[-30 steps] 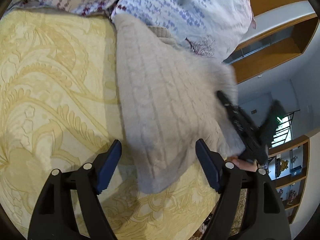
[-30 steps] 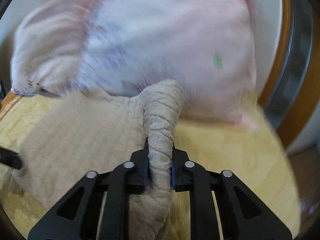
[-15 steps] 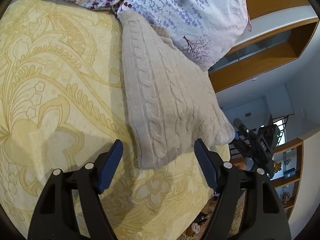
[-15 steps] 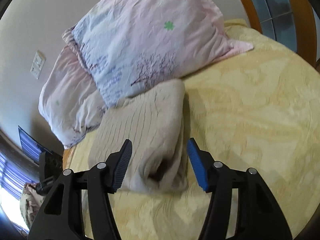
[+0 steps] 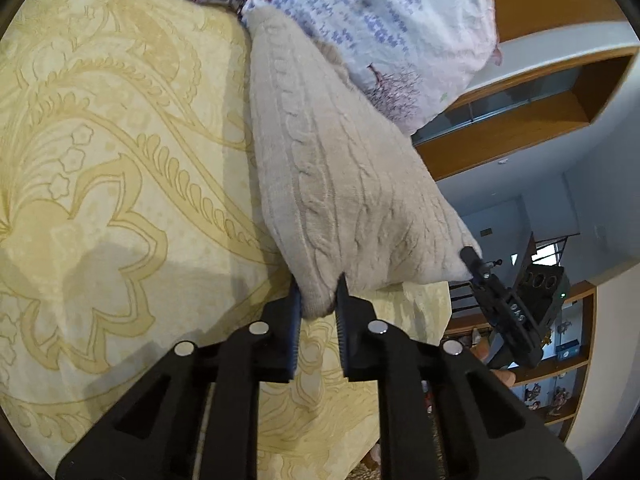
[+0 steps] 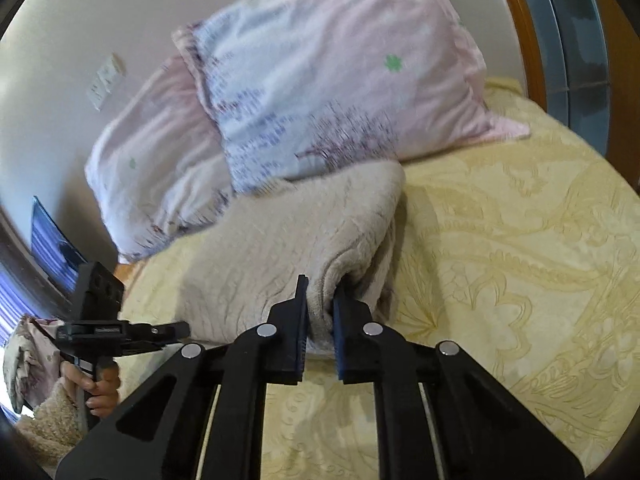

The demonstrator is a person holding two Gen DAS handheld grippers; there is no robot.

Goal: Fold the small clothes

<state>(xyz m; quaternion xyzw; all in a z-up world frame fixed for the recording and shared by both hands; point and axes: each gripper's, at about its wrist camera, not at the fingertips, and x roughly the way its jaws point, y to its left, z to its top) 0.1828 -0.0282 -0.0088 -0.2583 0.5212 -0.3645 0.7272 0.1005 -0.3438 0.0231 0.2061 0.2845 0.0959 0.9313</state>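
Here, low in the left wrist view, the left gripper (image 5: 318, 300) is closing its jaws on the near corner of a beige cable-knit sweater (image 5: 340, 184), and the blue pads already press the knit from both sides. The sweater lies folded on a yellow patterned bedspread (image 5: 120, 160) and runs up the middle of the frame to a floral pillow (image 5: 380, 20) at the top. At right centre the right gripper (image 5: 468, 258) meets the sweater's other near corner.

In the right wrist view, low centre, the right gripper (image 6: 320, 312) is clamped tight on a rolled fold of the sweater (image 6: 280, 240). At lower left a hand (image 6: 96, 388) holds the left gripper (image 6: 176, 330), whose tip reaches the sweater's edge. Beyond, two pillows lean on the wall: the floral pillow (image 6: 340, 80) at upper centre and a pink pillow (image 6: 148, 152) left of it.
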